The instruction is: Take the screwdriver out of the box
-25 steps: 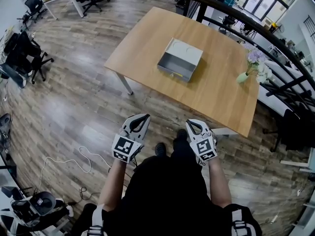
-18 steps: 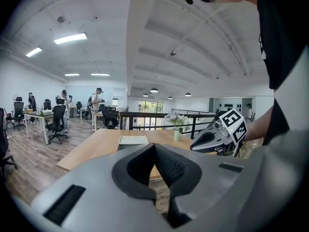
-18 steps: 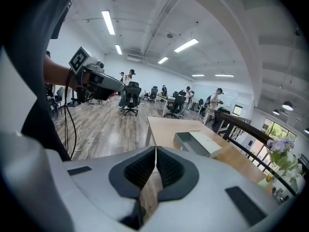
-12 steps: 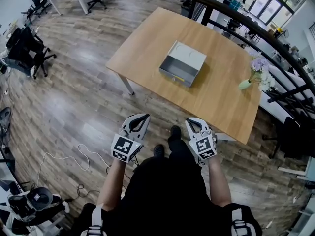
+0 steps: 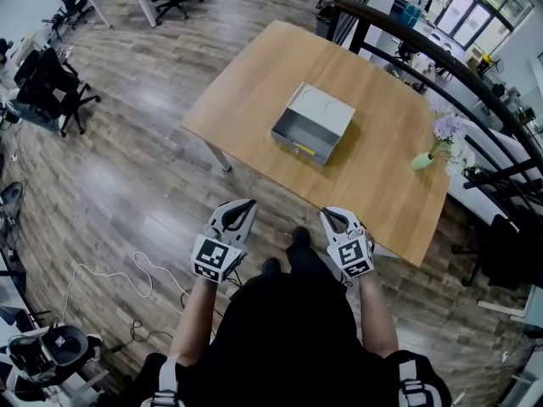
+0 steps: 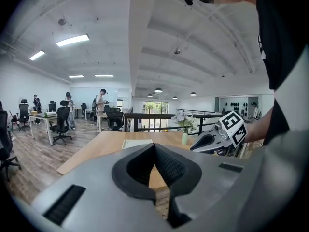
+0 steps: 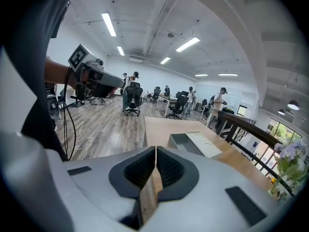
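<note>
Grey steel, open at the top: in the head view the box [image 5: 305, 124] sits mid-table [image 5: 254, 83], at 12 o'clock from me and well apart from both tongs. A yellow fleck by its near wall may be the screwdriver [image 5: 298, 148], but it is too small to be sure. My left tongs [image 5: 245, 203] hang at 7 o'clock and my right tongs [image 5: 327, 214] at 5 o'clock, both over the floor. A vase [image 5: 422, 160] stands at 3 o'clock of the box.

In the left gripper view the pads meet at the tips, with nothing between them. The table lies ahead at 12 o'clock.

In the right gripper view the jaws are pressed together and empty. The box is at 1 o'clock, and its inside is hidden from here.

I expect the screwdriver to be light and stiff, with a slick shank that is likely to roll. I'd pinch across the handle, near its middle.
</note>
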The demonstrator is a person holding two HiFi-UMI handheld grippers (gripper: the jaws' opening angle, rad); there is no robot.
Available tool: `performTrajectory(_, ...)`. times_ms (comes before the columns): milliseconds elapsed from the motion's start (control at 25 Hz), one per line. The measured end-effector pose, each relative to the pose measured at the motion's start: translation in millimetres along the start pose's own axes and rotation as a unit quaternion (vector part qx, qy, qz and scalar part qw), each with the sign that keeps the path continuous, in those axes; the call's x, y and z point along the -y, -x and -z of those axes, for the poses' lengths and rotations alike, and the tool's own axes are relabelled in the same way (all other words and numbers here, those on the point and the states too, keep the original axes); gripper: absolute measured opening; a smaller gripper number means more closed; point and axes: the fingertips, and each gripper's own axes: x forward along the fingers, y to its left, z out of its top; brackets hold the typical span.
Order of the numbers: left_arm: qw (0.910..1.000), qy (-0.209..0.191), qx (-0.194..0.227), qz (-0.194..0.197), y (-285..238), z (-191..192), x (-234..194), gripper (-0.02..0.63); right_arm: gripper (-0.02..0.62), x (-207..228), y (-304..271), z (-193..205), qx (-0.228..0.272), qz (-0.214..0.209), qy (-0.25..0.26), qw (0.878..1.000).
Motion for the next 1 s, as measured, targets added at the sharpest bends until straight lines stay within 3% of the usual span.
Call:
performTrajectory(520,0.9995,-0.014,-0.003,-0.030,-56,-41,-20,0.021,0.026,76,-36,-16,0.027,-0.018,-0.004,0.999)
performTrajectory(1000,0.9970,-0.001,-0.021,-0.074,-75,-45,-36,0.021,0.026,111,-74,-18,0.032,-0.058,0.006,0.998)
